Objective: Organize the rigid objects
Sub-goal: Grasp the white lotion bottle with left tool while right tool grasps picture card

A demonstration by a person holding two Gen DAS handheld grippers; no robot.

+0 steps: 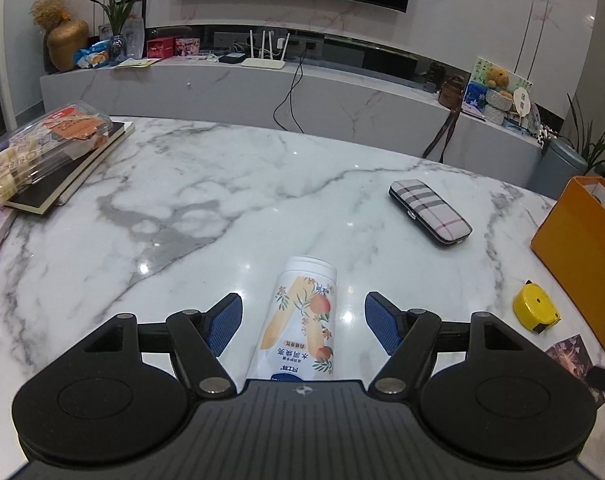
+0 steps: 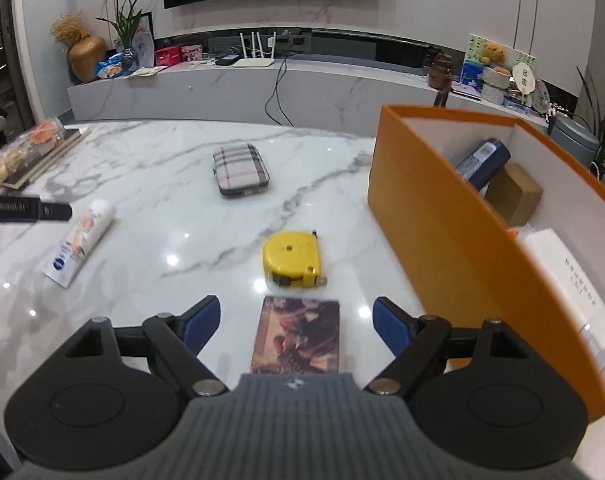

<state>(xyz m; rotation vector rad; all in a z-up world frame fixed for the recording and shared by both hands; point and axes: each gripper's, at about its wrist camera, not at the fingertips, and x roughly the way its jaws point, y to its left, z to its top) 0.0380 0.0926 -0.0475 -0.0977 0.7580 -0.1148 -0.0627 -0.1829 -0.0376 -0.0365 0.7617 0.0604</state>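
A white tube with a peach print (image 1: 302, 320) lies on the marble table (image 1: 182, 208), between the wide-apart blue pads of my left gripper (image 1: 304, 326); the pads do not touch it. My right gripper (image 2: 296, 328) stands open around a small picture card (image 2: 296, 336) lying flat, apart from both pads. A yellow tape measure (image 2: 292, 258) sits just beyond the card. A plaid case (image 2: 241, 169) lies farther back. The tube (image 2: 80, 240) also shows at the left of the right wrist view, with part of the left gripper above it.
An orange box (image 2: 442, 216) stands open at the right, holding a dark blue bottle (image 2: 482, 162), a brown carton (image 2: 514, 194) and white papers. A snack pack on books (image 1: 50, 148) sits at the table's far left. A low cabinet runs behind.
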